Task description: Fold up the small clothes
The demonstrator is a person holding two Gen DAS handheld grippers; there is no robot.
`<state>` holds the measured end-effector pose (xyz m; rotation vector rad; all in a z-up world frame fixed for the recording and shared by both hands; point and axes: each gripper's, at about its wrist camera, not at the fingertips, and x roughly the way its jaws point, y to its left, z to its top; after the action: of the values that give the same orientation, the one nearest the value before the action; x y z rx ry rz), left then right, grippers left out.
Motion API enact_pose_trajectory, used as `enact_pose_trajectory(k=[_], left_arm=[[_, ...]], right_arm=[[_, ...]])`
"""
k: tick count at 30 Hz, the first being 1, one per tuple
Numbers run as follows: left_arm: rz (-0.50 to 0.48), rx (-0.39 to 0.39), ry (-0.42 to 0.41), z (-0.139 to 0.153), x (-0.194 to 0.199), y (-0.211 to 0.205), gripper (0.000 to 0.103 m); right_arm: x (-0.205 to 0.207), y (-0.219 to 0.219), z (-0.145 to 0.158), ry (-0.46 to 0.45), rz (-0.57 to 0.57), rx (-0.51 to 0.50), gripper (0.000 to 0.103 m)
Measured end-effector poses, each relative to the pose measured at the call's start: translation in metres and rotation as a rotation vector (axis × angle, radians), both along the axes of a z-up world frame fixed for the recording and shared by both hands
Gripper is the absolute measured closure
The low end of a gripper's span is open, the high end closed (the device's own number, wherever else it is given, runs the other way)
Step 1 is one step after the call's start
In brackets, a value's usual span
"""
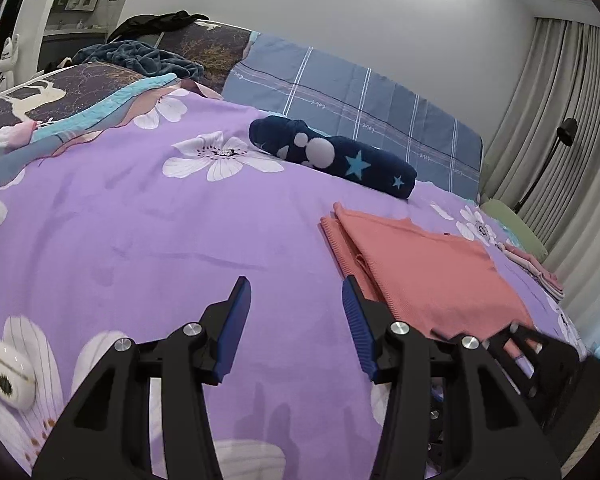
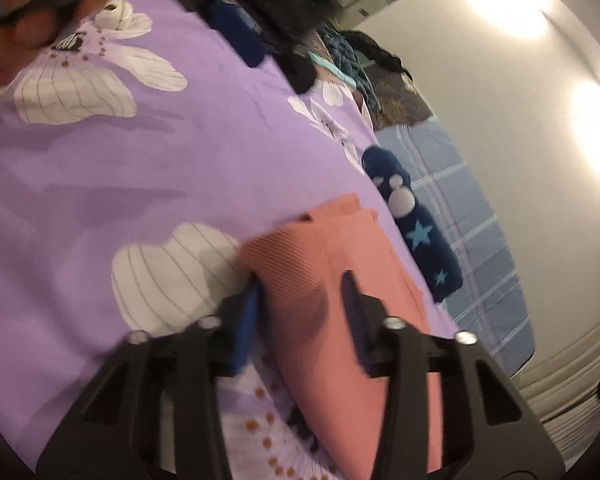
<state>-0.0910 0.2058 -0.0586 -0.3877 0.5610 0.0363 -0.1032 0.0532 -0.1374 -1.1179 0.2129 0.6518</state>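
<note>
A salmon-pink ribbed garment [image 1: 428,272] lies folded flat on the purple flowered bedspread [image 1: 140,220], to the right of my left gripper [image 1: 295,284]. That gripper hovers open over bare bedspread with nothing between its blue pads. In the blurred right wrist view my right gripper [image 2: 300,280] straddles the near left edge of the pink garment [image 2: 332,232]. One finger sits beside the edge and the other over the cloth. The jaws stand apart and no pinch shows. The right gripper's black frame [image 1: 540,356] shows at the garment's near corner.
A rolled navy garment with stars [image 1: 340,156] lies beyond the pink one, before a blue plaid pillow [image 1: 360,96]. A small pink folded stack [image 1: 536,268] sits at the bed's right edge. A white round device [image 1: 8,376] lies near left. Curtains [image 1: 560,120] stand right.
</note>
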Motion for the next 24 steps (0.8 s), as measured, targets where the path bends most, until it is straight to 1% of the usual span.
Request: enact_pose_trajectory(k=[1,2,3,4,5,6,7,8,9,10,12,14,16,18,19,21,23,24], left_arm=[[-0.004,0.004,0.005,0.000,0.002,0.001,0.054],[-0.008,0.010,0.009,0.001,0.003,0.003,0.054],[-0.012,0.015,0.012,0.001,0.004,0.004,0.054],[-0.016,0.021,0.015,0.002,0.005,0.005,0.053],[-0.020,0.025,0.017,0.002,0.006,0.007,0.053],[-0.030,0.021,0.020,0.002,0.008,0.009,0.052],[-0.044,0.008,0.023,0.002,0.010,0.011,0.050],[-0.062,-0.012,0.026,0.002,0.013,0.012,0.049],[-0.091,-0.041,0.028,0.000,0.019,0.014,0.049],[-0.123,-0.073,0.033,-0.002,0.027,0.016,0.049],[-0.192,-0.164,0.066,-0.010,0.047,0.019,0.048],[-0.255,-0.262,0.102,-0.021,0.068,0.021,0.048],[-0.326,-0.378,0.153,-0.034,0.097,0.020,0.048],[-0.383,-0.430,0.189,-0.040,0.120,0.015,0.048],[-0.404,-0.436,0.209,-0.043,0.133,0.012,0.048],[-0.407,-0.413,0.249,-0.050,0.157,0.006,0.049],[-0.412,-0.421,0.246,-0.053,0.179,0.003,0.051],[-0.399,-0.422,0.248,-0.053,0.188,0.003,0.059]], right_arm=[[-0.002,0.001,-0.002,-0.016,0.013,-0.008,0.082],[-0.004,0.002,-0.003,-0.019,0.028,-0.012,0.088],[-0.005,0.001,0.000,-0.005,0.039,-0.001,0.094],[-0.004,-0.002,0.006,0.022,0.045,0.022,0.098],[-0.003,-0.006,0.014,0.061,0.043,0.058,0.098],[0.004,-0.010,0.028,0.131,0.034,0.116,0.098],[0.010,-0.014,0.038,0.186,0.017,0.156,0.098],[0.019,-0.017,0.049,0.261,-0.005,0.204,0.098],[0.025,-0.018,0.054,0.302,-0.015,0.230,0.098],[0.027,-0.017,0.056,0.322,-0.020,0.240,0.098],[0.032,-0.016,0.056,0.360,-0.028,0.245,0.098],[0.030,-0.017,0.054,0.371,-0.031,0.242,0.098],[0.028,-0.017,0.051,0.373,-0.034,0.236,0.098],[0.030,-0.017,0.051,0.373,-0.036,0.233,0.098],[0.027,-0.017,0.050,0.372,-0.037,0.234,0.098],[0.025,-0.018,0.051,0.377,-0.037,0.236,0.098],[0.024,-0.019,0.051,0.378,-0.037,0.239,0.098],[0.024,-0.019,0.051,0.381,-0.037,0.240,0.098]])
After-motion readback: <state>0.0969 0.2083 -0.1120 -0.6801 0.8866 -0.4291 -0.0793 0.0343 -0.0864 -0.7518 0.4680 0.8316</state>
